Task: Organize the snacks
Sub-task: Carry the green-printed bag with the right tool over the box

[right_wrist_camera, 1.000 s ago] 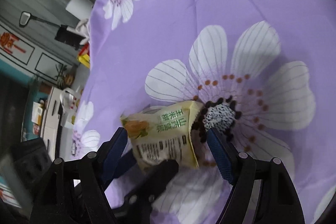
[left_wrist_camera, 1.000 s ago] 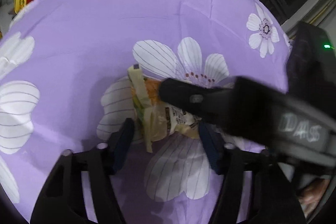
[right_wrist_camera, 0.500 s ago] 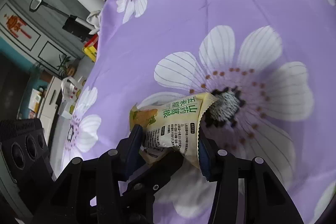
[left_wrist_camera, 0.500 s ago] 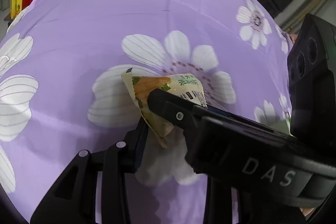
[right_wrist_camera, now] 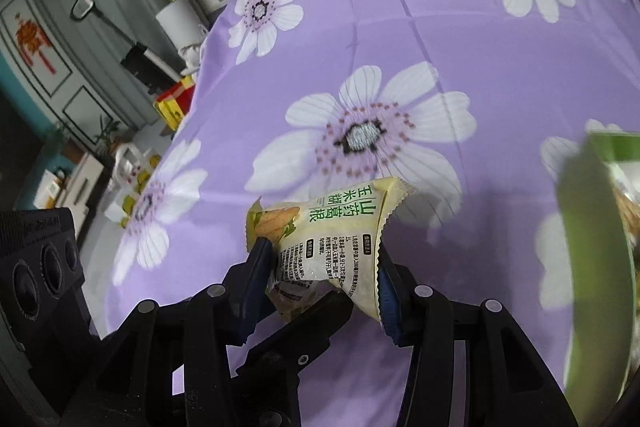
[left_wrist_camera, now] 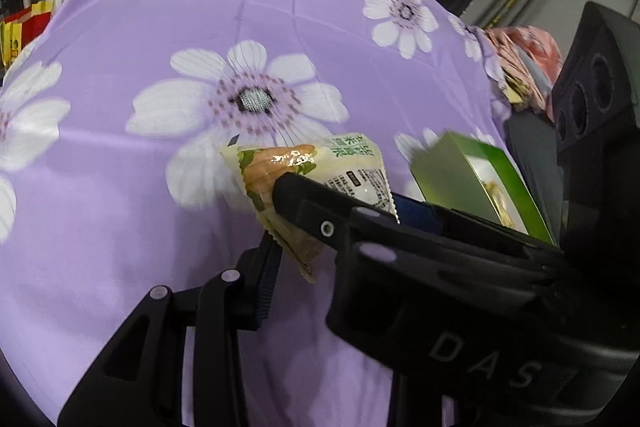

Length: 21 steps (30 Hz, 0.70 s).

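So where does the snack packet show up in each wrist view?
Left wrist view: the snack packet sits just right of centre, with the right tool reaching across its lower part from the right.
Right wrist view: the snack packet sits low centre, pinched between the blue pads of the right tool.
Shared landmark: the big white flower on the purple cloth, just above the packet in both.
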### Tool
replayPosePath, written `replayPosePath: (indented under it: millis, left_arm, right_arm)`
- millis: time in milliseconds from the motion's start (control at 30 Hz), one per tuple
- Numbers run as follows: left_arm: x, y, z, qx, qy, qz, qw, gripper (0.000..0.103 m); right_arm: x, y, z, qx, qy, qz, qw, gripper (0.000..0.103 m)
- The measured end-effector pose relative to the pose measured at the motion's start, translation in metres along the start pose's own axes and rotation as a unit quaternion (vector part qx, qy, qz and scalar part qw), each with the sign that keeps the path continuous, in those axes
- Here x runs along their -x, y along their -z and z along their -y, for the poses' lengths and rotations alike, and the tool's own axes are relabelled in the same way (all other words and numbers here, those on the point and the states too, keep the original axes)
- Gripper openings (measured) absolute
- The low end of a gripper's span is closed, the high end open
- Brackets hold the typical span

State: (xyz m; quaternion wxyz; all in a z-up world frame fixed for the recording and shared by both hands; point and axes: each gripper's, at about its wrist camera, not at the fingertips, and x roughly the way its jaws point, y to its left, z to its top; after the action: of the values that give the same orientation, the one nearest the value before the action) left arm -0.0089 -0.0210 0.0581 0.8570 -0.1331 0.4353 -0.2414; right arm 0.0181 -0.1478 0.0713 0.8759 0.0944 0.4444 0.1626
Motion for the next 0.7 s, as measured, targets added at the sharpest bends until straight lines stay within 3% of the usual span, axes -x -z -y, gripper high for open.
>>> replayPosePath:
  millis: [133,333,700]
  left_arm:
    - [0.009,0.018,0.017,-0.026,-0.001,0.001,0.9997,0.032]
    - [0.025,0.041,0.028,-0.023,0.017,0.011,0.9995,0.033]
    - [0.036,0.04,0.057,-0.036,0.022,0.033,0.9986,0.033]
  right_arm:
    - [0.018,0.025,0.001,0.003,0.014,0.015,1.0,0.052]
    - [0.044,0.05,-0.001,0.0,0.01,0.033,0.999,0.052]
    - [0.074,0.053,0.0,0.014,0.019,0.054,0.998,0.052]
